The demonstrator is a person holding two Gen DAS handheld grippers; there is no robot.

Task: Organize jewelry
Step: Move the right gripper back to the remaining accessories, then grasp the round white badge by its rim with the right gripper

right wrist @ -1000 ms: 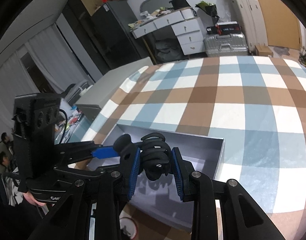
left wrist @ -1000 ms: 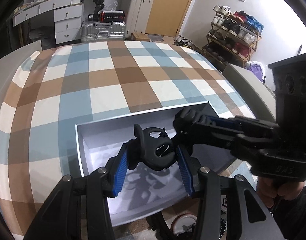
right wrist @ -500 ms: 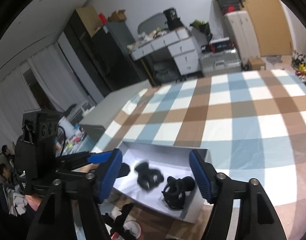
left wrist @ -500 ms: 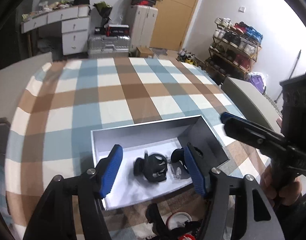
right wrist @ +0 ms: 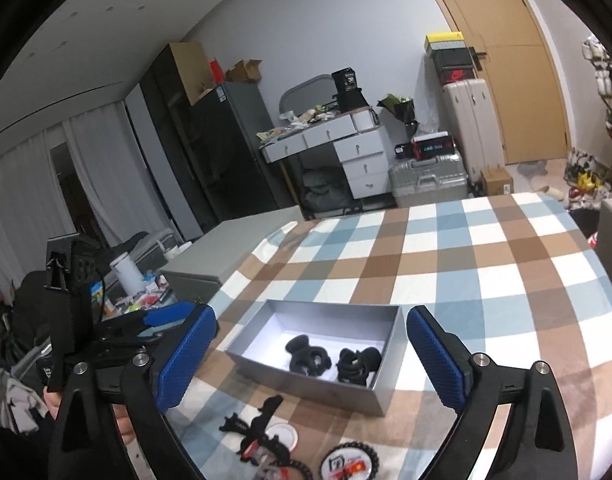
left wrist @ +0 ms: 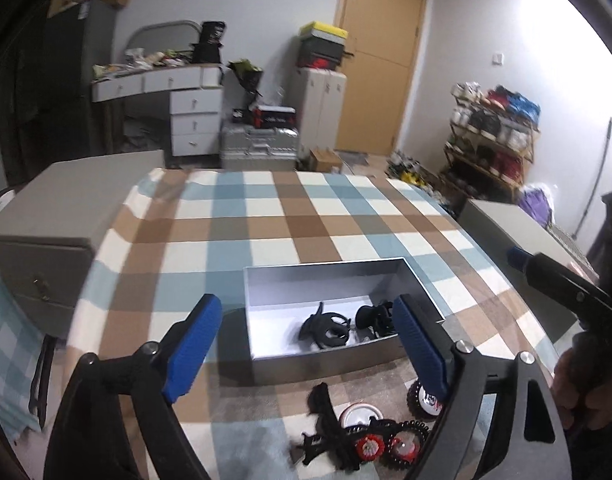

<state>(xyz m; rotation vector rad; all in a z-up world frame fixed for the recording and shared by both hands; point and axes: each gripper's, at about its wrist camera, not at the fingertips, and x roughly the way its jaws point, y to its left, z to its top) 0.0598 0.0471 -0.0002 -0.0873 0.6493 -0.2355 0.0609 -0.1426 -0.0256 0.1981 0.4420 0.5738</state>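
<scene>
Two black plastic hair claw clips (left wrist: 326,326) lie side by side in your shallow grey cardboard box (left wrist: 266,280) on the checked surface (left wrist: 266,216); your left tool (left wrist: 306,350) and right tool (right wrist: 310,362), jaws just spread wide, hold nothing.

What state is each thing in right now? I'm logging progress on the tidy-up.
Grey box: lidless, upright on the checked cloth.
Two black hair clips: lying inside the box, side by side.
Left gripper: jaws just opened wide, nothing between them.
Right gripper: jaws just opened wide, nothing between them.
Badges and black pieces: loose on the cloth in front of the box.
</scene>
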